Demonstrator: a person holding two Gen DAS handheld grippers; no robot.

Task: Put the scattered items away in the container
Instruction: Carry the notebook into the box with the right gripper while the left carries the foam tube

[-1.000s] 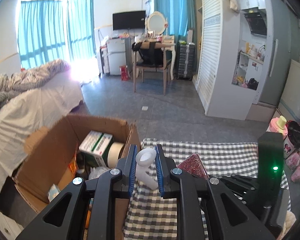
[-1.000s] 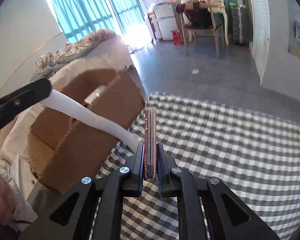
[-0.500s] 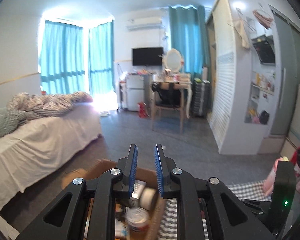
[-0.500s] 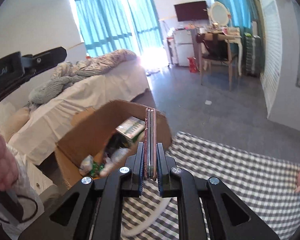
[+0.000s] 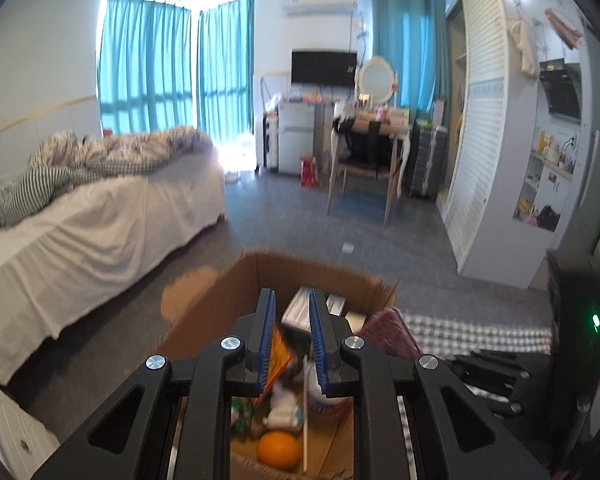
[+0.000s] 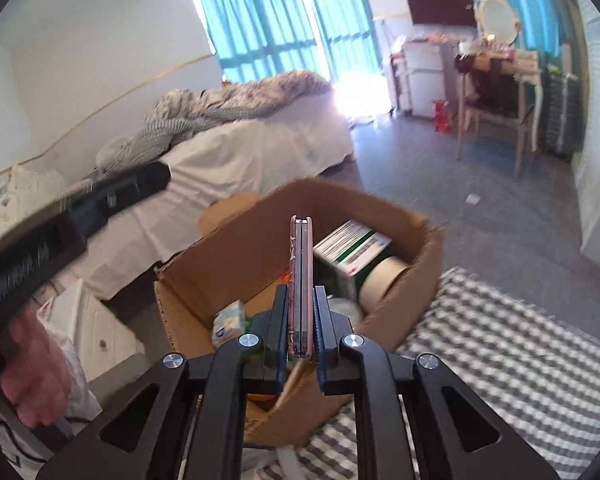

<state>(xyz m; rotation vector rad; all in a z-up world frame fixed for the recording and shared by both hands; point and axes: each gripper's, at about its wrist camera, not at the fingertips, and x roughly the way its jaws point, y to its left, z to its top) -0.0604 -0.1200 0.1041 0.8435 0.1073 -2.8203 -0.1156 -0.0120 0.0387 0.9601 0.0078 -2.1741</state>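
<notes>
An open cardboard box (image 5: 228, 292) (image 6: 236, 256) stands left of the checked table, holding an orange (image 5: 279, 450), packets, a green-and-white carton (image 6: 352, 248) and a tape roll (image 6: 384, 276). My left gripper (image 5: 292, 300) hovers over the box, its jaws a narrow gap apart with only the box's contents showing between them. My right gripper (image 6: 300, 292) is shut on a thin pink phone (image 6: 300, 264) held edge-on above the box's near side. The phone's patterned back (image 5: 386, 330) shows in the left wrist view. A white hose end (image 6: 288, 458) lies below the right gripper.
The checked tablecloth (image 6: 500, 340) spreads to the right of the box. A bed with white sheets (image 5: 80, 232) runs along the left. A hand (image 6: 32, 392) grips the left tool's black handle. Grey floor, a wooden chair and a dresser lie beyond.
Both grippers swung left from over the checked cloth to above the box. The white hose that sat between the left jaws a second ago is gone from them. The phone stays clamped.
</notes>
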